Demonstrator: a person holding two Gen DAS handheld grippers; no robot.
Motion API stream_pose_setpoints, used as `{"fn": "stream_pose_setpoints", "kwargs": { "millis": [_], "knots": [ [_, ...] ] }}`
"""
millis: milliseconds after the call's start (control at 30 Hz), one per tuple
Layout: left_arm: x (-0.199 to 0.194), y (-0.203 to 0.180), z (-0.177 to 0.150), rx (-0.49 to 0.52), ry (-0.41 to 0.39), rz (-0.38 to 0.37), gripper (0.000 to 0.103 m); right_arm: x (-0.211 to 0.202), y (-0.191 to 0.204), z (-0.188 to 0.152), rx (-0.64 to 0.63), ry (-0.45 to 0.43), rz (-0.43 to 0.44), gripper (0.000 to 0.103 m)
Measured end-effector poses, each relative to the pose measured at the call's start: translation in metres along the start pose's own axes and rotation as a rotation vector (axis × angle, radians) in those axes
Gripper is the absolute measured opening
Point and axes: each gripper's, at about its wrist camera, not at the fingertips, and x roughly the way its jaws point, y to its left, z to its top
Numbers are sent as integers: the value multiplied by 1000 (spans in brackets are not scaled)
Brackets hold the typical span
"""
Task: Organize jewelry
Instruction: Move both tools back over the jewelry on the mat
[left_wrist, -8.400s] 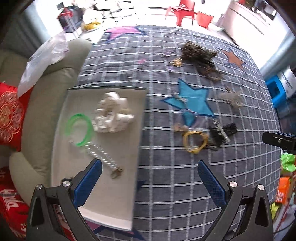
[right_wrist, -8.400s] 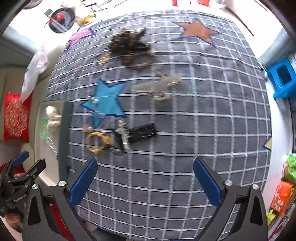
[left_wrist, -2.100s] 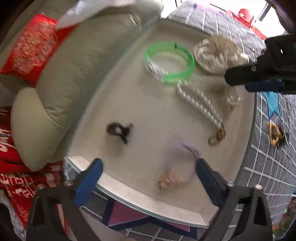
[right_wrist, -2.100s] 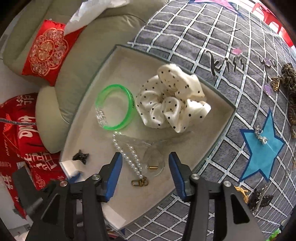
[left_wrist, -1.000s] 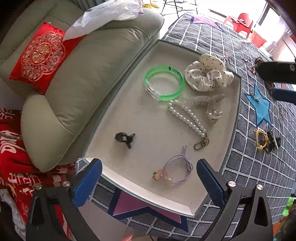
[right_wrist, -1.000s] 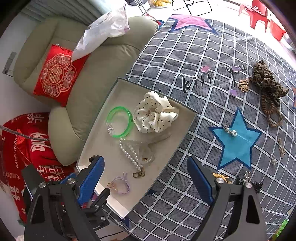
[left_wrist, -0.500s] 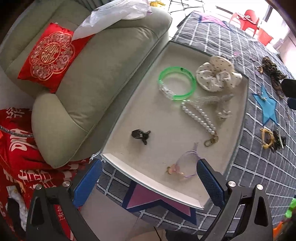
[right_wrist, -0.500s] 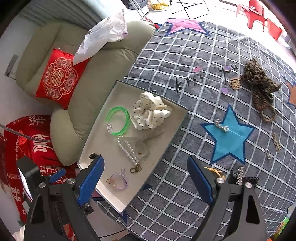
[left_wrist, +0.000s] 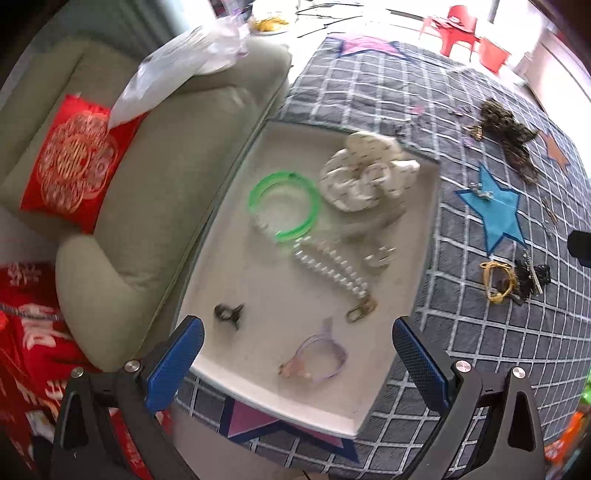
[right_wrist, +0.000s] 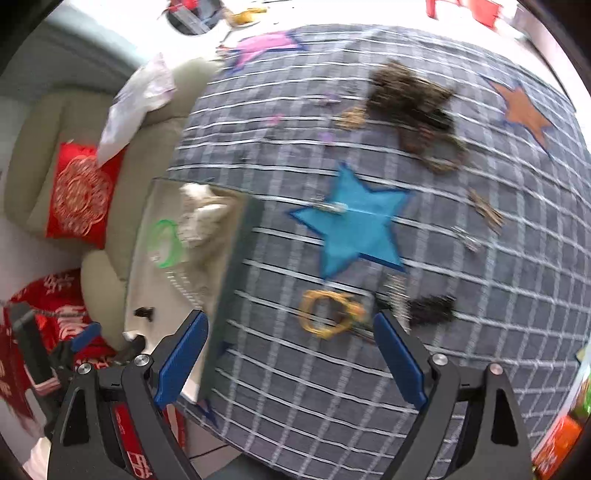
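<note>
A white tray (left_wrist: 424, 258) lies on the grey checked cloth and holds a green bangle (left_wrist: 283, 202), a dotted white scrunchie (left_wrist: 365, 173), a pearl string (left_wrist: 332, 269), a clear claw clip (left_wrist: 380, 256), a small black clip (left_wrist: 227, 313) and a purple hair tie (left_wrist: 319, 360). My left gripper (left_wrist: 295, 363) is open and empty over the tray's near edge. My right gripper (right_wrist: 291, 354) is open and empty above the cloth, near a yellow hair tie (right_wrist: 327, 314) and black hair pieces (right_wrist: 430, 308). The tray (right_wrist: 236, 258) shows at its left.
Loose on the cloth are a silver piece (right_wrist: 332, 207) on the blue star, brown leopard scrunchies (right_wrist: 410, 99), thin pins (right_wrist: 484, 212) and small clips. A grey-green sofa (left_wrist: 155, 177) with a red cushion (left_wrist: 70, 162) borders the tray's left side.
The right gripper has swung right, away from the tray toward the yellow hair tie. The left gripper has drawn a little closer over the tray. Both stay open.
</note>
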Motion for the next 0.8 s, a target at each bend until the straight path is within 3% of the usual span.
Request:
{"fn": "stream_pose_setpoints", "kwargs": {
  "millis": [167, 400, 800],
  "knots": [
    [-1, -34, 13, 65, -6, -7, 102, -10, -50, -7, 94, -14, -46, 92],
    [-5, -82, 24, 155, -4, -107, 102, -20, -107, -17, 199, -21, -85, 92],
    [10, -147, 18, 257, 32, -151, 102, -15, -151, -23, 233, -9, -113, 92]
  ]
}}
